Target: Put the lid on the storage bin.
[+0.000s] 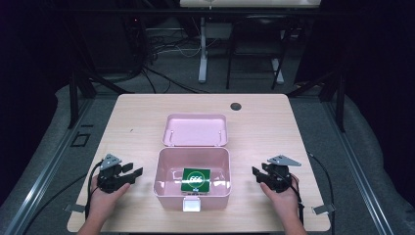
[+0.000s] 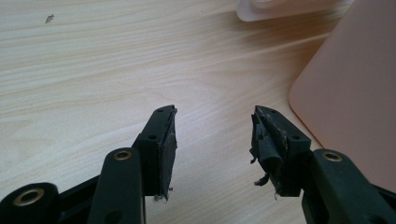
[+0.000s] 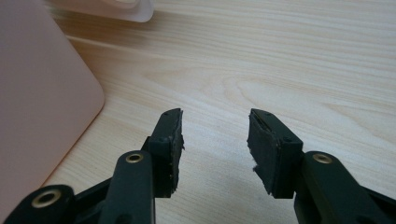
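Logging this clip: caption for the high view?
Open pink box holding a green card, flanked by two open hand-held grippers on a wooden table.

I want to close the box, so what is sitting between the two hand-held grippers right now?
In the high view, the open pink box with a green card inside lies between the left hand-held gripper and right hand-held gripper.

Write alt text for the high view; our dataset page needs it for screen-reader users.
An open pink box sits mid-table with a green card inside and its lid flipped back. A person's hands rest either side of it, holding the open left gripper and open right gripper.
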A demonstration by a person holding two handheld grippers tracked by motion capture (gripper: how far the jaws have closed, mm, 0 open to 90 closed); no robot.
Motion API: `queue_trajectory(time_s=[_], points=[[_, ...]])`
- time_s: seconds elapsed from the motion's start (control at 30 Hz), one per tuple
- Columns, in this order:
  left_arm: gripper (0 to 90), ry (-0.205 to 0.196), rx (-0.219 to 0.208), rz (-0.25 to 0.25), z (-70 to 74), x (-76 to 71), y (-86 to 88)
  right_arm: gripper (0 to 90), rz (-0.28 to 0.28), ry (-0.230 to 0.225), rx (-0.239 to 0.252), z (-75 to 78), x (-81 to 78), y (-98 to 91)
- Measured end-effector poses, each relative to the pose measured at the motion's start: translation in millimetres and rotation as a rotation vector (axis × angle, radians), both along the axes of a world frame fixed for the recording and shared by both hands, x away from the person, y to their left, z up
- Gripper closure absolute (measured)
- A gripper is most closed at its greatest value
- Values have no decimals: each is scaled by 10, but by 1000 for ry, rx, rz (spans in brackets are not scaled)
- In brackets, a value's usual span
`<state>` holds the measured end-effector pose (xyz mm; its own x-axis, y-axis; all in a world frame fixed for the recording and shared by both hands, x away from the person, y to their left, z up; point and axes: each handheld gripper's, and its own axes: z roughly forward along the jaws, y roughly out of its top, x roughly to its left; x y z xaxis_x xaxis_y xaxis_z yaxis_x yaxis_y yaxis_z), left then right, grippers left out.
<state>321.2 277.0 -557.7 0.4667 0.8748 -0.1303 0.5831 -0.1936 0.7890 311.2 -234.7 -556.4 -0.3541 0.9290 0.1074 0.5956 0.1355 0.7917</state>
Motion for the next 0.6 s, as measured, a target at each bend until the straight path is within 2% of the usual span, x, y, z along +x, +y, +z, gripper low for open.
queue_trajectory(time_s=[0.1, 0.23, 0.4, 0.6], points=[[511, 2, 5, -11, 4, -17, -12, 545, 5, 1, -10, -1, -2, 6], [549, 0, 7, -29, 12, -44, -27, 540, 6, -3, 2, 6, -2, 17], [560, 5, -15, -30, 30, -66, -14, 562, 23, 20, 4, -5, 6, 40], [567, 8, 0, -37, 52, -75, -16, 586, 33, 20, 9, 24, -6, 67]])
